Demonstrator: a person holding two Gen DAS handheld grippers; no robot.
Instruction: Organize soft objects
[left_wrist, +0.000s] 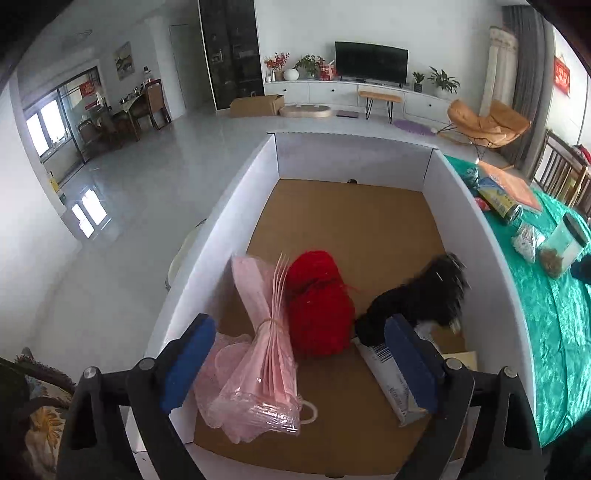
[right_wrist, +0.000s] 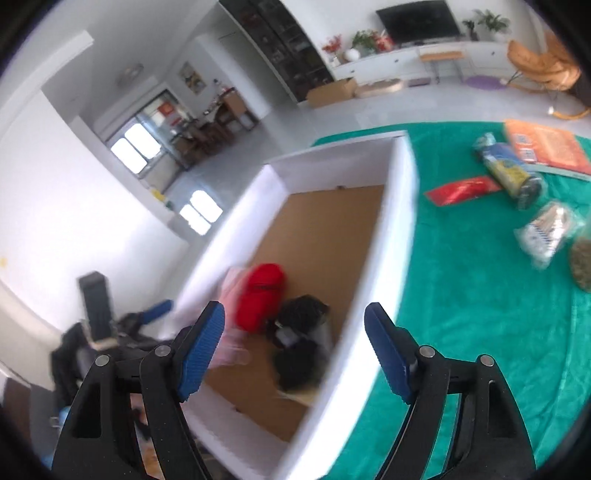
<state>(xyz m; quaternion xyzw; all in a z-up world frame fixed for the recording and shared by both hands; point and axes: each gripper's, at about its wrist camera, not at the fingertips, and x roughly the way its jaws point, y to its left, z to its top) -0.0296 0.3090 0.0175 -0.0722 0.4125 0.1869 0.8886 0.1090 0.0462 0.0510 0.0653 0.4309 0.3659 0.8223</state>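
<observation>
Left claw (left_wrist: 295, 363) open over pink bundle (left_wrist: 258, 354), inside box (left_wrist: 221, 236)

Box (left_wrist: 258, 177) open on top; far half of its brown floor bare, easy way in from above. Near half crowded: pink bundle (left_wrist: 258, 354) by the left wall, red yarn (left_wrist: 317, 306) just beside it, black fluffy thing (left_wrist: 417, 295) against the right wall, a labelled packet (left_wrist: 391, 380) lying below it. White walls block entry from the sides. Counter (right_wrist: 461, 314) right of box mostly bare green cloth; packets (right_wrist: 509, 173) and jar clutter its far right part.
</observation>
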